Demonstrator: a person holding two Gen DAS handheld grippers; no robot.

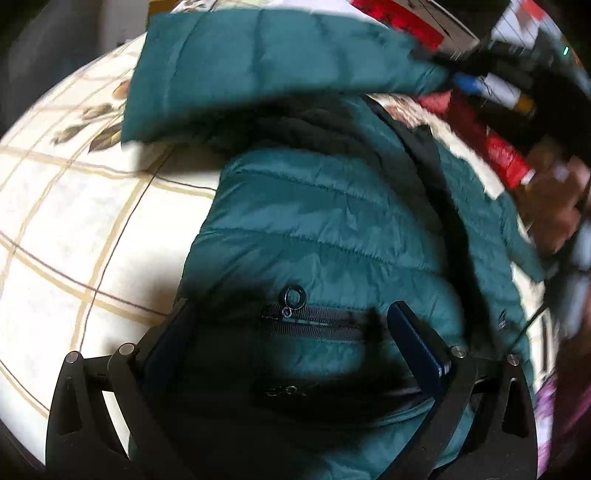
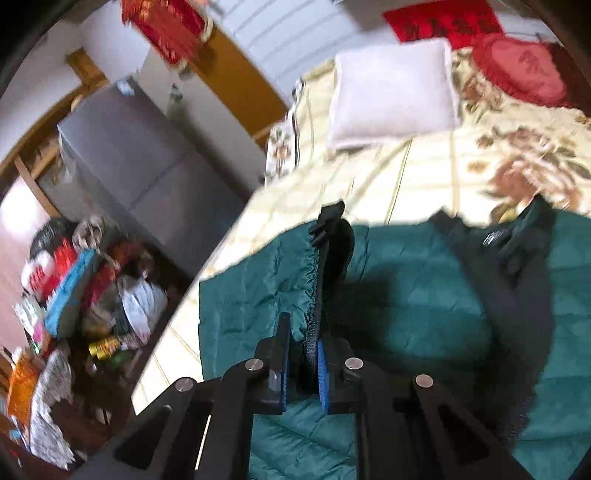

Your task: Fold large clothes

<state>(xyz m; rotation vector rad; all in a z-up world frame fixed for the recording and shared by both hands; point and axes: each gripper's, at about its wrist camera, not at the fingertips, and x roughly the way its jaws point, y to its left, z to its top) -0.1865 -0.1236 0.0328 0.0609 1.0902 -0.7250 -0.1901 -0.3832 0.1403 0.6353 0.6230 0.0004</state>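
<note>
My left hand-held gripper throws a dark shadow over the teal jacket, so the fabric below its pocket zipper is too dark to read. The picture's bottom edge cuts off the jacket's near part in both views. At the right of the left wrist view, motion blur smears a hand and the coloured things around it beyond telling. In the right wrist view, the clutter beside the bed is blurred, and the writing on the red banner is unreadable.
</note>
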